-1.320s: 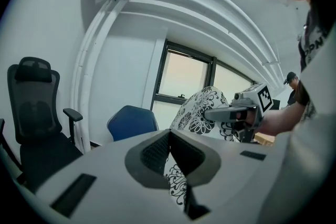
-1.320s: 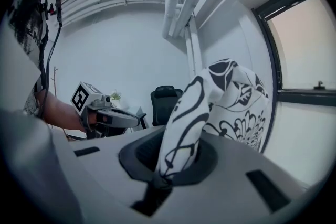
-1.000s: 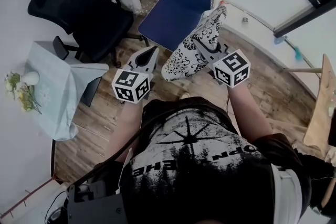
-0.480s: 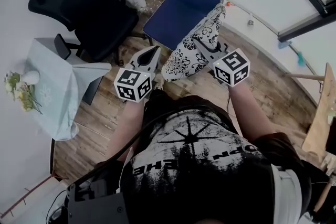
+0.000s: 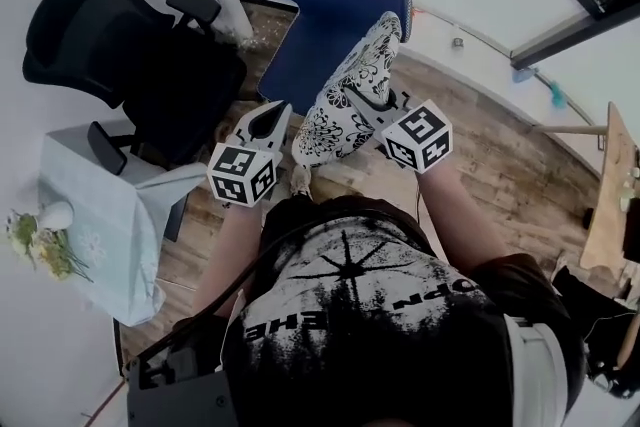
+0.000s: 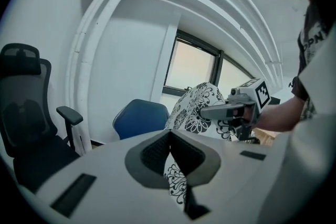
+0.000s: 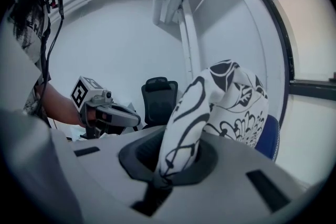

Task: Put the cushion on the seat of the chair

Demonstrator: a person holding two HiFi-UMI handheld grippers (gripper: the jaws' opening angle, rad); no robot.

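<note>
The black-and-white floral cushion (image 5: 345,95) hangs upright in the air, its top edge over the front of the blue chair's seat (image 5: 325,25). My right gripper (image 5: 362,98) is shut on the cushion's right side. In the right gripper view the fabric (image 7: 226,102) rises straight out from between the pads. My left gripper (image 5: 270,115) floats to the left of the cushion and apart from it, its jaws closed to a point with nothing in them. In the left gripper view the cushion (image 6: 197,107) and the blue chair (image 6: 139,119) lie ahead.
A black office chair (image 5: 110,35) stands left of the blue one. Below it is a small table with a pale cloth (image 5: 100,205) and flowers (image 5: 40,245). Wooden floor runs under the chairs. A wooden furniture edge (image 5: 610,195) is at the right.
Both grippers and the cushion have moved forward toward the blue chair. The cushion's top now overlaps the seat's front edge. The grip is unchanged.
</note>
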